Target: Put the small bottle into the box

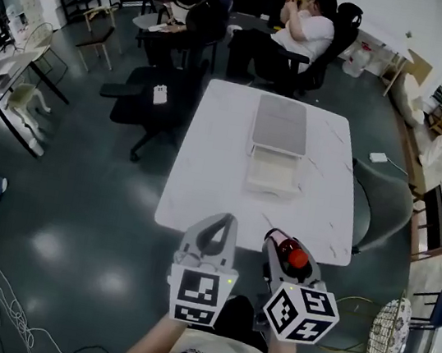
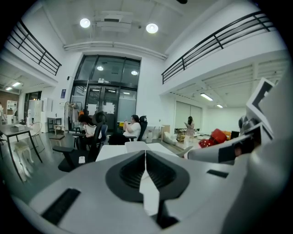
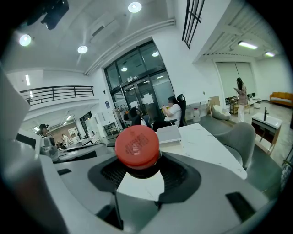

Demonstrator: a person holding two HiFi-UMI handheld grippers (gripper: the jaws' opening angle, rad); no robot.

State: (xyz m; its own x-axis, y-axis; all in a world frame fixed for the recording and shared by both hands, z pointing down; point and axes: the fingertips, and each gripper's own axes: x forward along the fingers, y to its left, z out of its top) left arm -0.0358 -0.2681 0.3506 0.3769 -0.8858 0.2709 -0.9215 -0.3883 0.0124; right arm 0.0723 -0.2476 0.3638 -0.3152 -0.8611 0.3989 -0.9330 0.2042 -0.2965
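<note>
Stands at the near short edge of the white table [image 1: 205,169], both grippers held side by side in front of the body, right at that edge and above the dark floor [image 1: 73,215]. Grips the small bottle [image 1: 298,258] in the right gripper [image 1: 282,263], with the jaws clamped on it just below the round red cap, which fills the middle of the right gripper view. Holds the bottle off the table, touching nothing but the pads. Carries nothing in the left gripper [image 1: 217,227]: jaws closed on each other, meeting in a thin seam in the left gripper view, with only tabletop showing past the tips. Shows, at the right of that same view, the other gripper close beside, with the red of the bottle in it. Faces the box [image 1: 271,174], a shallow pale open tray lying near the middle of the table, well apart from the bottle. Touching the box's far side, a flat grey slab [image 1: 281,125], perhaps its lid, though hard to tell from this height. Beyond the table's far end, a seated person [image 1: 306,31] in a white top. At the table's left side a black office chair [image 1: 145,101], at its right a grey chair [image 1: 382,207] drawn up near the edge.
</note>
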